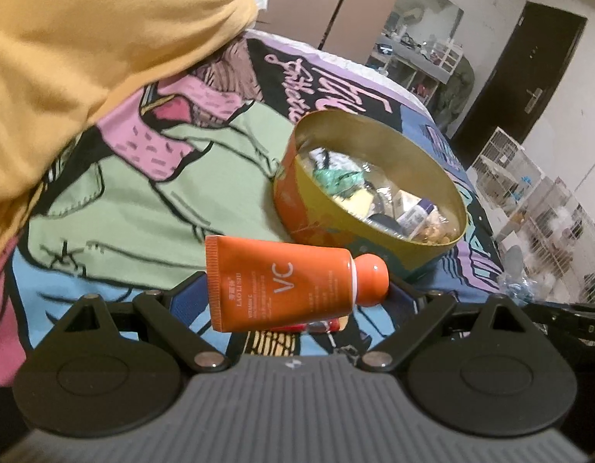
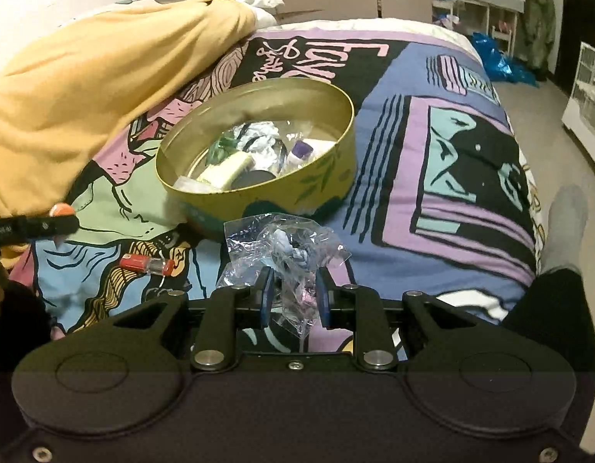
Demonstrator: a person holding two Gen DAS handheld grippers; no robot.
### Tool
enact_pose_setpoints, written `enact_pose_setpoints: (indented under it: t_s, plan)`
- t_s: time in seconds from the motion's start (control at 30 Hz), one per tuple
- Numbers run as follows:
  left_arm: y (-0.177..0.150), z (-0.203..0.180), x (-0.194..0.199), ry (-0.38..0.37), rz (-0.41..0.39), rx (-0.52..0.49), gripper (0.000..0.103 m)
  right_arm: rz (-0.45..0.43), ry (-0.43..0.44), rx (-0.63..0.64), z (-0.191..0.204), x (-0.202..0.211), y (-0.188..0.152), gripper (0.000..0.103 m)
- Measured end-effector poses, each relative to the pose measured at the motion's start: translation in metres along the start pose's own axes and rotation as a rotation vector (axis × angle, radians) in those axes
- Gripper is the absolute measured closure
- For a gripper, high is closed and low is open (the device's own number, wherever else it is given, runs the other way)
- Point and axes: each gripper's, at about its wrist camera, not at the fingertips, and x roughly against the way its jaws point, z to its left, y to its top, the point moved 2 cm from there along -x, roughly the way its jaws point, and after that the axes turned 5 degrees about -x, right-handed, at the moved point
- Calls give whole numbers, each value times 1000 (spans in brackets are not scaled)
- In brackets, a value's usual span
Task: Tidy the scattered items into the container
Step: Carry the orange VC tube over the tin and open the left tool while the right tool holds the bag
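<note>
Through my left wrist camera, a bed fills most of the frame, covered with a bedspread (image 1: 116,208) printed in cartoon panels of green, pink, blue and black. A mustard-yellow blanket (image 1: 85,46) bulges across the upper left. At the right edge the room falls away: a dark door (image 1: 528,77) in the upper right, white wire cages (image 1: 528,193) below it, and a cluttered shelf further back near the top. My left gripper (image 1: 293,293) sits at the bottom centre, clamped on an orange tube (image 1: 282,289) marked "VC", which lies crosswise between the fingers with its rounded cap pointing right. Just above and to the right of the tube stands the round tin (image 1: 320,223), gold inside and orange and yellow outside, already holding small wrapped odds and ends. A red-capped small item (image 1: 328,325) peeks out beneath the tube on the bedspread.

Through my right wrist camera, the same bedspread (image 2: 432,154) spreads over the frame, the yellow blanket (image 2: 85,88) heaped in the upper left, pale floor and a blue plastic bag (image 2: 498,58) at the upper right. The tin (image 2: 328,162) sits in the upper centre. My right gripper (image 2: 295,297) is at lower centre, its blue pads (image 2: 267,297) closed on a crumpled clear plastic bag (image 2: 285,247) with something pale blue inside; the bag rises just below the tin's near wall. At the left edge, my left gripper (image 2: 39,227) enters with a bit of the tube's orange cap showing. The small red-capped item (image 2: 147,264) lies on the bedspread at lower left, apart from both grippers.
</note>
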Motion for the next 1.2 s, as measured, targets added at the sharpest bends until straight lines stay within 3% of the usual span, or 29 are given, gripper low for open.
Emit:
enact_pose_setpoints:
  t_s: [0.53,1.2]
  plan:
    - [31,-46,-2,11,59,-125,10,-1,71,-16,7,-14,-8,81]
    - [101,-95,-39,-39,29,-208,10,-18,75,-87,-13,-8,0,81]
